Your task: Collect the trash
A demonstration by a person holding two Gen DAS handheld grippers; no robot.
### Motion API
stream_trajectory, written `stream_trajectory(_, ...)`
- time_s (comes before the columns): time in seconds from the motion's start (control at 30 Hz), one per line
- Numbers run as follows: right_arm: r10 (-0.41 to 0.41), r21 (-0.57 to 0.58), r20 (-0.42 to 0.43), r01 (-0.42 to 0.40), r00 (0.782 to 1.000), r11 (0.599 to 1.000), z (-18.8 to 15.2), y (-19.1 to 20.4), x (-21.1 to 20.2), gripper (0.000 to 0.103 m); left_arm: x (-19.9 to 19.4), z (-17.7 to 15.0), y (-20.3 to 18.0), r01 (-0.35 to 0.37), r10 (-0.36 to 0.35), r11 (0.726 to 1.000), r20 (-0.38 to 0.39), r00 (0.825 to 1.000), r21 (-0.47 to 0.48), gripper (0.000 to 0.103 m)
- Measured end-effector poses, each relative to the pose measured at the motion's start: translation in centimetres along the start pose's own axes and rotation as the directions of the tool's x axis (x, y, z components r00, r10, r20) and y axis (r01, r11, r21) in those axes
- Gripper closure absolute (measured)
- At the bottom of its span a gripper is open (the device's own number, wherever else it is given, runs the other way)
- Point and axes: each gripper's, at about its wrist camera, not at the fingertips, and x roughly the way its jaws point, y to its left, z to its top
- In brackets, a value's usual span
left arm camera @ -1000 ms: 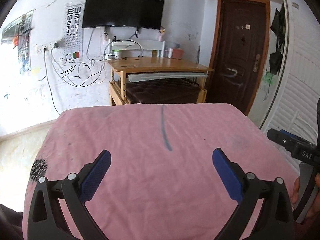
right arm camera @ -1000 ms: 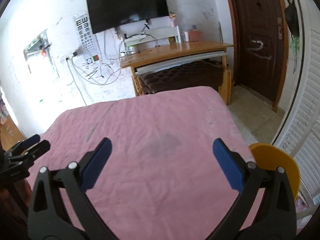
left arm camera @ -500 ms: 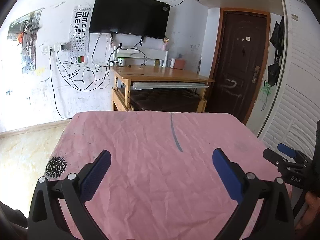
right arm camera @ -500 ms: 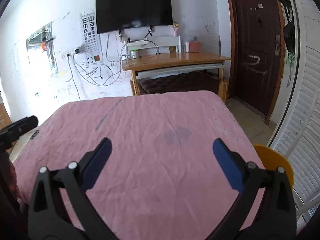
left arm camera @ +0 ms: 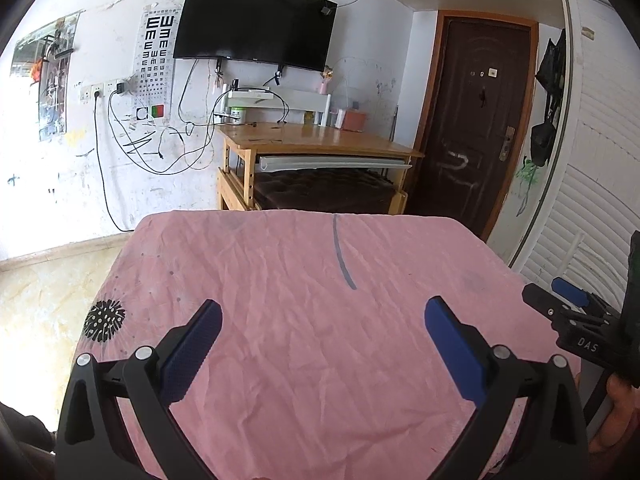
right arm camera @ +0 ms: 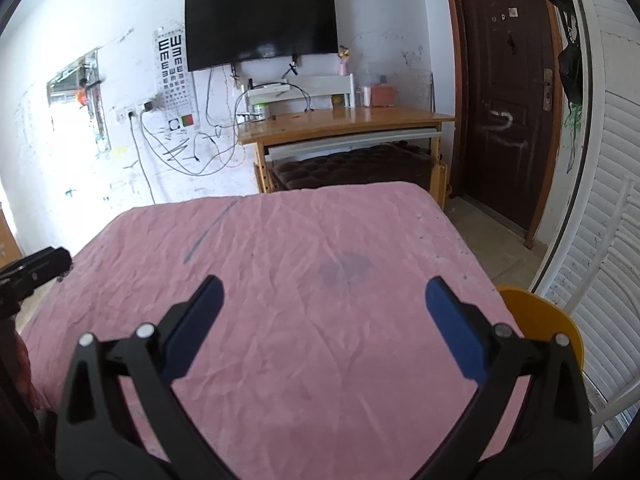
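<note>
We hold the left tool [left arm camera: 323, 322] and right tool [right arm camera: 324, 302] wide open, empty, above what seems a pink-covered bench [right arm camera: 320, 240].

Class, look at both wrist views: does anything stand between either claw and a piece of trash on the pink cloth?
No trash is visible. The pink cloth in front of the left claw and right claw shows only wrinkles, a grey streak and a dark stain. Both claws are open and empty, so nothing visible blocks them.
</note>
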Motion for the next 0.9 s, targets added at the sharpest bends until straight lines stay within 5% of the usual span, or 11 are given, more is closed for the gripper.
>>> stream_trajectory(0.9, -0.011, 0.001, 0.015, 0.011, 1.0, 1.0, 0.42, -0.2, -0.41, 0.006, -0.23, -0.05, -0.55, 0.026, -0.026, 0.999, -0.005, 1.0, 0.02, 0.007)
